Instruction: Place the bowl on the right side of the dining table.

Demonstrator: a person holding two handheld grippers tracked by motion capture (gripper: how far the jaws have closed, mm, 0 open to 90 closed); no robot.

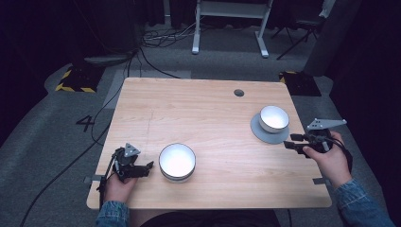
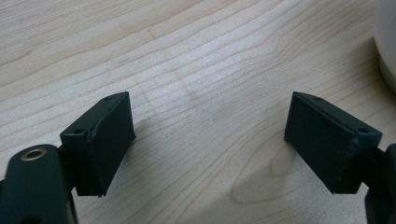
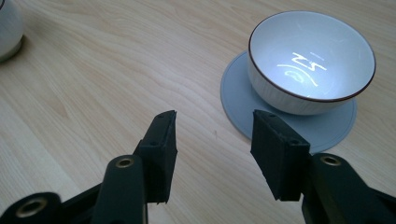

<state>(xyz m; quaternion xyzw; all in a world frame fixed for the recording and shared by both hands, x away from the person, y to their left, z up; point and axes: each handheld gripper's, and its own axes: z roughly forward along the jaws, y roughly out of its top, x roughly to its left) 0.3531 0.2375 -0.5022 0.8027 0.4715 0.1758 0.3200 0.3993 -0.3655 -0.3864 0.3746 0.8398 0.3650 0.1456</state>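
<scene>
High view, desk [image 1: 208,113]: light wood top carrying two white bowls, one at each hand.
Near bowl [image 1: 177,161]: the larger one, standing on bare wood close to the person's edge, just beside the left hand-held gripper [image 1: 147,167] on its inner side.
Far bowl [image 1: 274,118]: white with a dark rim, upright on a grey coaster [image 1: 265,134] near the desk's right edge.
Key relation: far bowl lies ahead of the right hand-held gripper [image 1: 289,141] and slightly inward; apart, not touching (a round bowl has no long axis, so any rim point serves).
Nearer hand: right hand for the far bowl, left hand for the near bowl.
Right hand-held gripper, pose: held roughly level over the desk's right edge, pointing inward at the coaster; jaws apart, nothing between them.
Right gripper view: bowl [image 3: 312,60] ahead and right of the jaws; coaster [image 3: 238,93] edge just past the right jaw.
Left hand-held gripper, pose: low over the wood, jaws wide apart and empty; near bowl's wall [image 2: 386,42] at the frame's right.
</scene>
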